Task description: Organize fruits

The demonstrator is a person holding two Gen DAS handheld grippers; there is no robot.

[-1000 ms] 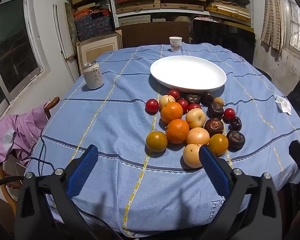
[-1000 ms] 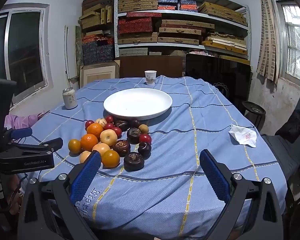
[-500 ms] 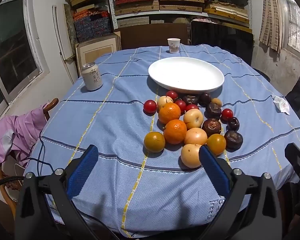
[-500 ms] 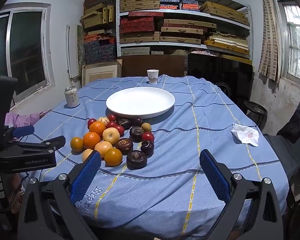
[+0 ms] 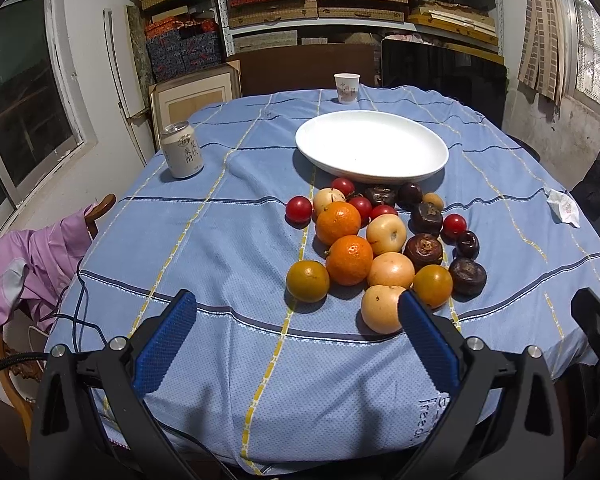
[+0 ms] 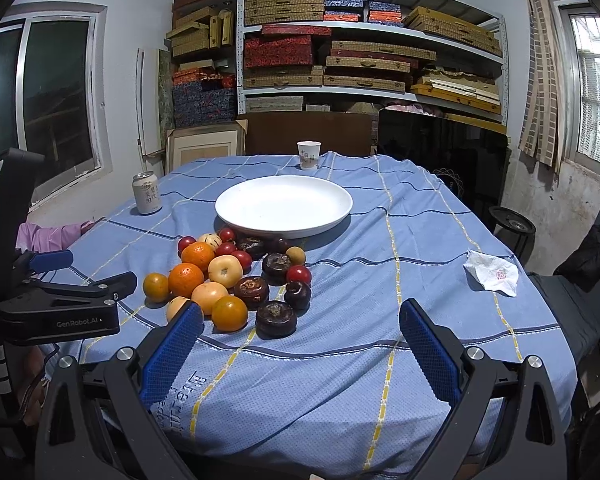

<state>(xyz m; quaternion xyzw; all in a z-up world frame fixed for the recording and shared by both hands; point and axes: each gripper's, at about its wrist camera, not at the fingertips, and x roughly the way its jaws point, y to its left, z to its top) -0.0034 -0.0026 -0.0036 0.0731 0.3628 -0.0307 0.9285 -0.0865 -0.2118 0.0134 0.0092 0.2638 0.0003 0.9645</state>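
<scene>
Orange, red and dark fruits (image 5: pixel 380 248) sit clustered on the cloth just near of the empty white plate (image 5: pixel 428 164). Both my left gripper (image 5: pixel 296 332) and right gripper (image 6: pixel 300 332) hang spread, empty. I judge them round, light, bruisable; I'd pinch across the widest middle.

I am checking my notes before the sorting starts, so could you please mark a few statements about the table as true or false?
1. The white plate holds no fruit. True.
2. The left tool grips an orange. False: it is open and holds nothing.
3. The drink can lies on its side. False: it stands upright.
4. The fruit pile sits on the tablecloth, nearer the tools than the plate. True.
5. The right tool is open. True.
</scene>
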